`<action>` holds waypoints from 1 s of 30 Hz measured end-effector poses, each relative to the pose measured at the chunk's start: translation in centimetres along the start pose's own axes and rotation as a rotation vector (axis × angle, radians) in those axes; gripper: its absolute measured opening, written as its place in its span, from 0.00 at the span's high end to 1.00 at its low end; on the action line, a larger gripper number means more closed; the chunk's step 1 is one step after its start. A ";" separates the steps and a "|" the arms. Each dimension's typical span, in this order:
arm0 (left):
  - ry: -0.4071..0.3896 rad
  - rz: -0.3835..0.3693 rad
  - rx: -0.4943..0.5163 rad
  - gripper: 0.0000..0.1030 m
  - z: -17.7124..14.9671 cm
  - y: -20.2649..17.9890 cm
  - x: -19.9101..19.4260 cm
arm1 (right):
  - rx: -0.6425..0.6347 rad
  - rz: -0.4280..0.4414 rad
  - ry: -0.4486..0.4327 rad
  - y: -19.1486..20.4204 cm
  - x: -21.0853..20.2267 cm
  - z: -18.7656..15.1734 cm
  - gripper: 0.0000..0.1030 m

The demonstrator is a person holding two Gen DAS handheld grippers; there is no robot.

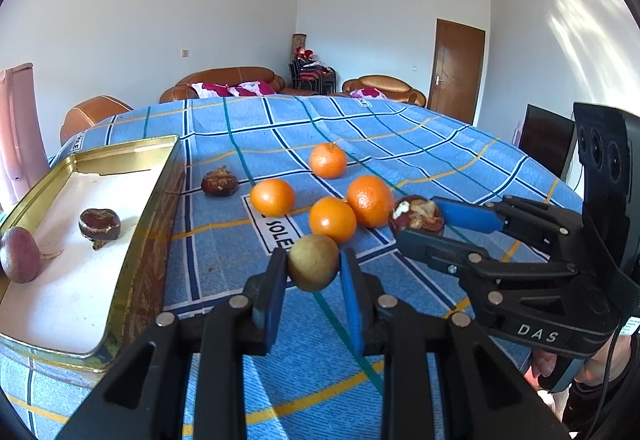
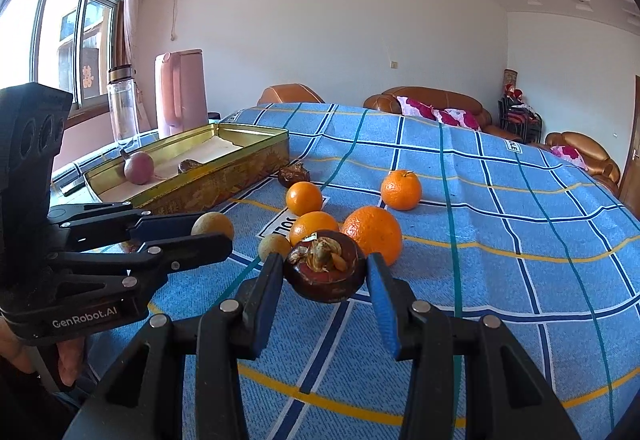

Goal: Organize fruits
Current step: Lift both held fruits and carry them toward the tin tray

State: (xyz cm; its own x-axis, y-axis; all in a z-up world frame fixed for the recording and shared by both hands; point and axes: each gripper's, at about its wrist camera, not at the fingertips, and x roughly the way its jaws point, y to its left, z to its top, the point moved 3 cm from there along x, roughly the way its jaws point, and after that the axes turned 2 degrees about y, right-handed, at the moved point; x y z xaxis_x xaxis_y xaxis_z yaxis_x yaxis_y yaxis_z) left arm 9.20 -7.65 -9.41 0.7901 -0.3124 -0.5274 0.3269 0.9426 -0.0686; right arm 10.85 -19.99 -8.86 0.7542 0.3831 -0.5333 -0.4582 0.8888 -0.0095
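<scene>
Nearest the table's front edge, the left gripper [image 1: 313, 269] clamps a small tan fruit [image 1: 313, 267] between its blue pads, and the right gripper [image 2: 325, 272] just beside it grips a dark mangosteen [image 2: 325, 273]. Beyond them four oranges [image 1: 332, 219] cluster mid-cloth [image 1: 460, 160], another mangosteen [image 1: 219, 182] lying past them. Along the left edge, the gold tin [image 1: 120, 260] holds a mangosteen [image 1: 99, 224] and a reddish fruit [image 1: 19, 255].

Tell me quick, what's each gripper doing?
Left gripper: shut on a small tan fruit.
Right gripper: shut on a dark mangosteen.
</scene>
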 end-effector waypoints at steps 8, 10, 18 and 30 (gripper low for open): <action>-0.027 0.014 0.012 0.72 0.0 -0.2 -0.3 | -0.024 -0.002 -0.033 0.3 -0.6 -0.1 0.56; -0.035 0.020 0.016 0.72 0.0 -0.2 -0.4 | -0.029 -0.008 -0.044 0.4 -0.7 -0.1 0.56; -0.065 0.037 0.035 0.72 0.0 -0.4 -0.9 | -0.031 -0.002 -0.069 0.5 -1.0 -0.1 0.56; -0.100 0.050 0.051 0.72 0.0 -0.8 -1.5 | -0.041 0.005 -0.114 0.6 -1.6 -0.2 0.56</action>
State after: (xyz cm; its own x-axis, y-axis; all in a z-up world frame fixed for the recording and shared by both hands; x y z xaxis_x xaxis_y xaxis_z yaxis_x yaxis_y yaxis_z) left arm 7.73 -7.90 -8.54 0.8529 -0.2781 -0.4419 0.3101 0.9507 0.0002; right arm 9.25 -20.12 -8.17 0.7992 0.4158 -0.4341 -0.4793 0.8766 -0.0427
